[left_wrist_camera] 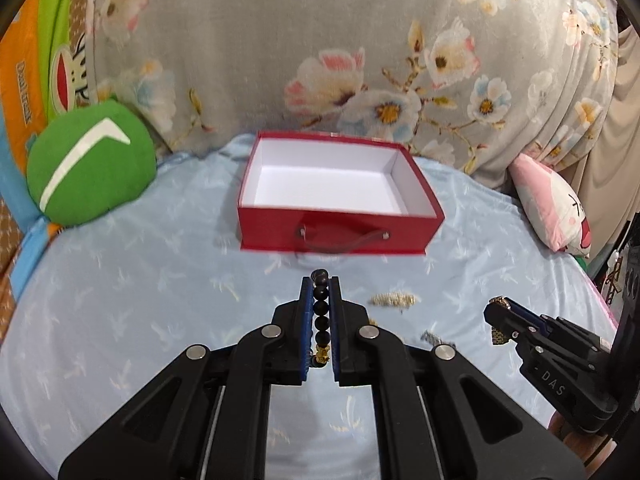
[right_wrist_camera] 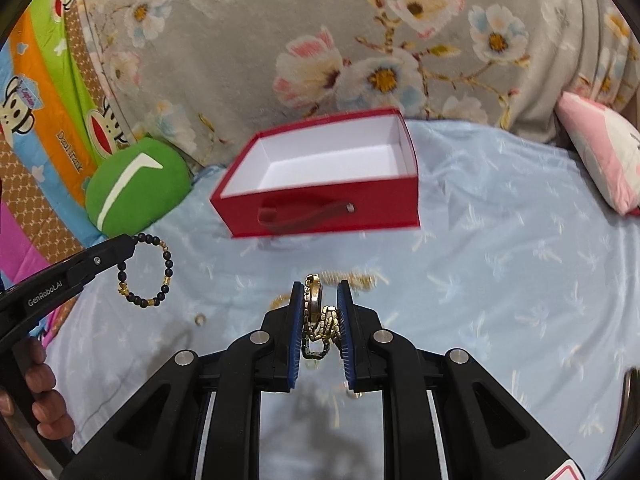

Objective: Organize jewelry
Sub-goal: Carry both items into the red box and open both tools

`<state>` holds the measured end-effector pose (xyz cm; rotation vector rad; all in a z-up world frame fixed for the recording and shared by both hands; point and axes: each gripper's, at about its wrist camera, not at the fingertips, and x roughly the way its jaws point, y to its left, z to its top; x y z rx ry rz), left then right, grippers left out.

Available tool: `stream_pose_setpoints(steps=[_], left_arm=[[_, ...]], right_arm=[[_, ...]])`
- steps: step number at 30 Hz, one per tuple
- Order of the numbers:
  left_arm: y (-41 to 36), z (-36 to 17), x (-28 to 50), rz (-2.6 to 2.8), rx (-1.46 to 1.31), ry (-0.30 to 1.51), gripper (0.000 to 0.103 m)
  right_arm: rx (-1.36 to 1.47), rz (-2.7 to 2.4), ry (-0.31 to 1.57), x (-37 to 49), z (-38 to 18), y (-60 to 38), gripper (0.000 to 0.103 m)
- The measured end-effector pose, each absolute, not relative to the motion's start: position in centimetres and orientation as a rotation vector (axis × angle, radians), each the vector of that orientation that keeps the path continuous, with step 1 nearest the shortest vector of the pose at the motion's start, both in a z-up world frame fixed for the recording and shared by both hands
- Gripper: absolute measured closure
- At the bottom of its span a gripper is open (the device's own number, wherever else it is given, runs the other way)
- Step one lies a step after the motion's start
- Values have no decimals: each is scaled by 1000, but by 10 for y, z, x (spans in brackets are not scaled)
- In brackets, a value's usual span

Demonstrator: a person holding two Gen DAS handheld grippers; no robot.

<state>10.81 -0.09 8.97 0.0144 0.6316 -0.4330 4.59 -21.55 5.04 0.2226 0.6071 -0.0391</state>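
The left gripper (left_wrist_camera: pixel 320 312) is clamped on a bracelet of dark round beads with small gold spacers (left_wrist_camera: pixel 321 312), gripped along one side so the rest of the loop hangs free below the fingers, as the right wrist view shows (right_wrist_camera: pixel 146 270); that hold looks chosen to carry the loop clear of the bed without snagging. The right gripper (right_wrist_camera: pixel 320 312) is pressed together on a gold metal wristwatch with a link band (right_wrist_camera: pixel 318 316), the case pinched edge-on and the band bunched between the pads. Both pieces are held above the pale blue patterned bedsheet (left_wrist_camera: pixel 120 300), on the near side of the open red cardboard box with a white lining and a cord handle (left_wrist_camera: pixel 340 232), which sits at the far middle of the bed. Its white interior looks empty, so nothing seems sorted into it yet. More gold chain jewellery (left_wrist_camera: pixel 394 300) lies on the sheet between the grippers and the box, slightly to the right. A round green cushion (left_wrist_camera: pixel 90 164) sits far left.
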Motion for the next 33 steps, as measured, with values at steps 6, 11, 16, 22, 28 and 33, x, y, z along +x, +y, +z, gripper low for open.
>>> stream_pose_setpoints(steps=[6,11,16,22,28,33], left_arm=[[-12,128,161,-386,39,555,96],[-30,152,223,-351,55,511,96],[-55,159,290,-335,79,512,96],[-89,145,365,-338,93,551,96],[-115,113,419,-326,117,591,96],[-129,95,450,-315,119,622,96]], right_arm=[[192,3,515,102,96,-227,88],[206,40,493,171,118,-245,88],[246,49,515,246,121,-273,88],[291,20,545,320,105,-304,88],[308,-15,622,377,74,-323,88],[293,-49,665,408,53,-330,88]])
